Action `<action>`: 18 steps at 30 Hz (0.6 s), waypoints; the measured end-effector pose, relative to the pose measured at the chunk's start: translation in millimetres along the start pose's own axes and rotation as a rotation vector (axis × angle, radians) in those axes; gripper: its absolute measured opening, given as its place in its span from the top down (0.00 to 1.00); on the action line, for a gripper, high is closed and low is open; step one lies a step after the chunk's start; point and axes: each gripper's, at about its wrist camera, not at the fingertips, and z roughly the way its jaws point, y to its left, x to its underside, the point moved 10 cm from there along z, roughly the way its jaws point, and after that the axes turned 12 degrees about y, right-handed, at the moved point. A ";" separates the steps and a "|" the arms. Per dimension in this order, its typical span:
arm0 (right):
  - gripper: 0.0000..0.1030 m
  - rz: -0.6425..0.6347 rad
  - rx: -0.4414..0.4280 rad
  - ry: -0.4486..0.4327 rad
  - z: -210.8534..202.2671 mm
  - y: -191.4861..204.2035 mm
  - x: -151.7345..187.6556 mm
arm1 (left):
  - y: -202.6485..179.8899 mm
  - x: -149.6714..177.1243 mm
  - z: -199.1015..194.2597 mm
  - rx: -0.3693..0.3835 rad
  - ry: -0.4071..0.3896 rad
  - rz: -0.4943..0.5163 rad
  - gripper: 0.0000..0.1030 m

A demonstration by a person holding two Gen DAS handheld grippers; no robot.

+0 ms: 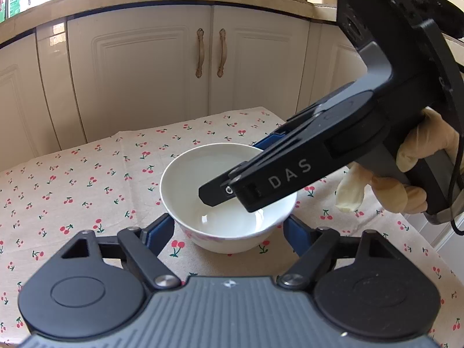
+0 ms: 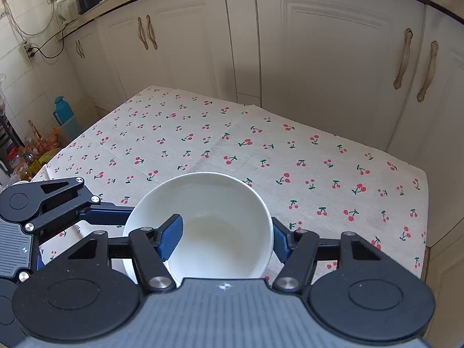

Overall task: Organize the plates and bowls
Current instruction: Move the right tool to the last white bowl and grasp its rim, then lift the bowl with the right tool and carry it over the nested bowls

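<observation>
Bowl [image 1: 226,203] upright on cherry-print cloth [image 1: 87,174], flanked low by left gripper [image 1: 227,226]; pads at its wall, pressing or not, cannot tell. Right gripper [image 2: 226,237] released, astride the wall: one finger [image 2: 171,236] inside, other outside. Round, no long axis.

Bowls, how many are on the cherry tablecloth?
1. The white bowl sits on the cherry tablecloth, between the left gripper's fingers, with one right gripper finger inside it. No plates show; others may lie out of view.
</observation>
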 end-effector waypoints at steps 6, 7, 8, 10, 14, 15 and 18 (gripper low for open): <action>0.33 0.007 0.009 0.006 -2.5 1.0 0.8 | -0.8 0.4 -1.1 0.003 0.004 0.004 0.20; 0.33 0.006 0.012 0.008 -2.9 1.6 1.1 | -1.0 0.9 -1.5 0.004 0.005 0.005 0.20; 0.33 0.005 0.014 0.009 -3.0 2.6 1.1 | -1.2 1.6 -2.1 0.005 0.007 0.004 0.20; 0.33 0.002 0.015 0.009 -4.9 4.6 1.8 | -0.1 2.5 -2.6 0.008 0.010 0.000 0.20; 0.33 -0.005 0.013 0.007 -9.3 10.9 3.6 | -0.1 7.5 -5.7 0.019 0.013 -0.011 0.20; 0.33 -0.006 0.013 0.007 -10.7 12.6 4.6 | -0.6 9.0 -6.9 0.021 0.015 -0.013 0.20; 0.33 -0.010 0.014 0.010 -15.0 18.3 8.3 | -2.2 13.3 -10.9 0.028 0.020 -0.020 0.20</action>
